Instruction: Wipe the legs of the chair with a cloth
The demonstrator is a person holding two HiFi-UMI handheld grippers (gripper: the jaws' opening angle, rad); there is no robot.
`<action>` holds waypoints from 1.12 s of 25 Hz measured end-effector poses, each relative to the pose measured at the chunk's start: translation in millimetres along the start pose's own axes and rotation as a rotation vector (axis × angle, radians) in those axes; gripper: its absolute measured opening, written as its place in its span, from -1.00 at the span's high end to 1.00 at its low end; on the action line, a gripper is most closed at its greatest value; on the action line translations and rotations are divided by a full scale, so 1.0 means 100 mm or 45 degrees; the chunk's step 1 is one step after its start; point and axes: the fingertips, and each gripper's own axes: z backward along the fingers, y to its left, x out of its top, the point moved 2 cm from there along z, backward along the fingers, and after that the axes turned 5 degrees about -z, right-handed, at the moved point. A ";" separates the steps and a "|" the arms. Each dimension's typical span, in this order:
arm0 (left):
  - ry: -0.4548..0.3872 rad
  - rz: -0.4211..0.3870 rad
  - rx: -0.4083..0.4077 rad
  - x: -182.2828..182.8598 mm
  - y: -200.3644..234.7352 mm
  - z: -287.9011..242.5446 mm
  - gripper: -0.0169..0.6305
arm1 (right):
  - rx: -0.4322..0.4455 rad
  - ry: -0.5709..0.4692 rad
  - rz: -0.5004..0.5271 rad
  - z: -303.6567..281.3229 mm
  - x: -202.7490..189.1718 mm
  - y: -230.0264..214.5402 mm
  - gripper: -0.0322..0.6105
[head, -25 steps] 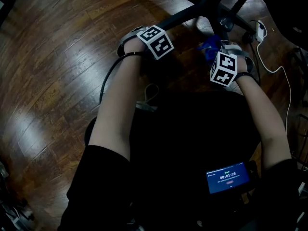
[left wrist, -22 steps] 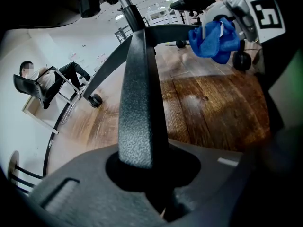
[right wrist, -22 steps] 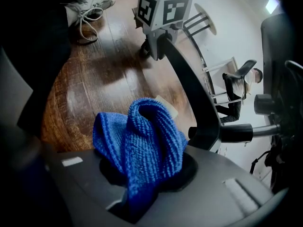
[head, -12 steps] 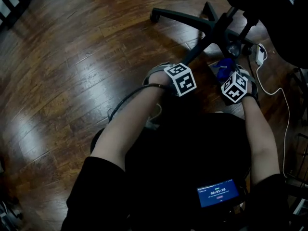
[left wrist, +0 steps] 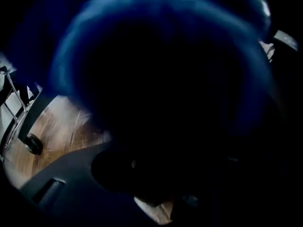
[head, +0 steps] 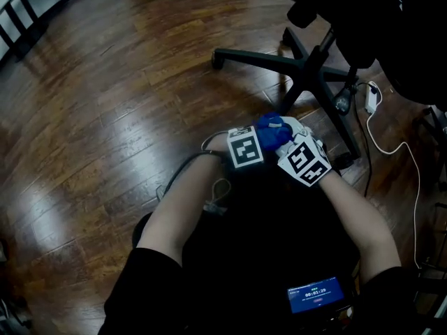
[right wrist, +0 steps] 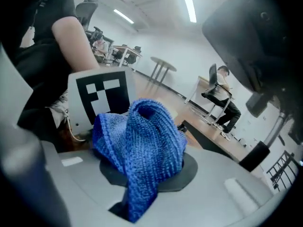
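Observation:
A bunched blue knitted cloth (right wrist: pixel 142 141) sits in my right gripper (right wrist: pixel 142 176), which is shut on it. In the head view the cloth (head: pixel 271 130) lies between the two grippers, held low over the floor in front of the black chair base (head: pixel 309 67). My left gripper (head: pixel 260 135) points at the cloth, and its marker cube (right wrist: pixel 102 96) shows just behind the cloth in the right gripper view. Its jaws have just been opening. The cloth (left wrist: pixel 156 27) looms right against its camera and hides most of the gap. A chair leg with a caster (left wrist: pixel 32 143) shows at that view's left.
The chair's star base spreads several legs over the wooden floor (head: pixel 105 117), one reaching left (head: pixel 244 56). A white power strip (head: pixel 370 98) and its cable lie right of the base. A lit screen (head: pixel 318 295) sits at my lap. A seated person (right wrist: pixel 222 100) is far off.
Both grippers have drawn back from the chair base and come together. The right gripper brought the blue cloth up against the left gripper. The chair base now lies farther up in the head view.

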 end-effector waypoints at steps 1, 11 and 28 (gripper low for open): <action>-0.036 -0.019 -0.008 0.03 0.00 0.00 0.29 | 0.014 0.014 0.012 -0.10 0.02 0.04 0.64; -0.123 -0.086 -0.058 0.09 -0.06 0.02 0.27 | -0.475 0.035 -0.292 -0.33 -0.14 -1.47 0.63; -0.089 -0.072 0.024 0.02 0.00 0.02 0.26 | 0.120 0.012 -0.161 -0.31 0.07 0.14 0.64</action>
